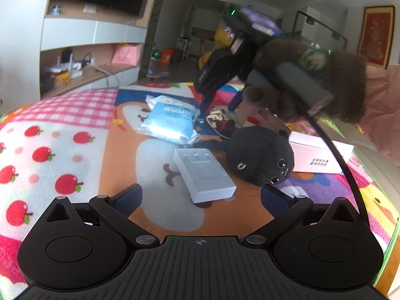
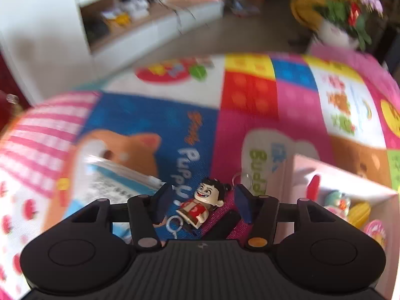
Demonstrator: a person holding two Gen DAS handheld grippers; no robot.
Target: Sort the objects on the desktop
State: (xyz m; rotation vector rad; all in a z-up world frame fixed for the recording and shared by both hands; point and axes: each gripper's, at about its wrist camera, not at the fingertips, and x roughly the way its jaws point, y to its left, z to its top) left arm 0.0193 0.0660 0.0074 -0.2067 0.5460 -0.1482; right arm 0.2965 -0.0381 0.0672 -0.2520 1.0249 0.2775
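A small toy figure keychain (image 2: 203, 203) with black hair and a red top lies on the colourful mat, between the fingers of my right gripper (image 2: 203, 205). The blue pads stand apart on either side and do not press on it. In the left wrist view the right gripper (image 1: 220, 107) points down at the figure (image 1: 217, 117), held by a hand in a fuzzy brown sleeve. My left gripper (image 1: 201, 200) stands wide open just above the mat. A grey-white flat box (image 1: 203, 175) lies just ahead between its fingertips, untouched.
A black plush toy (image 1: 260, 157) lies right of the grey box, and a blue foil packet (image 1: 170, 120) lies behind it. A pink open box (image 2: 295, 175) holding several small colourful toys stands at the right. A white-pink carton (image 1: 320, 155) lies beyond the plush.
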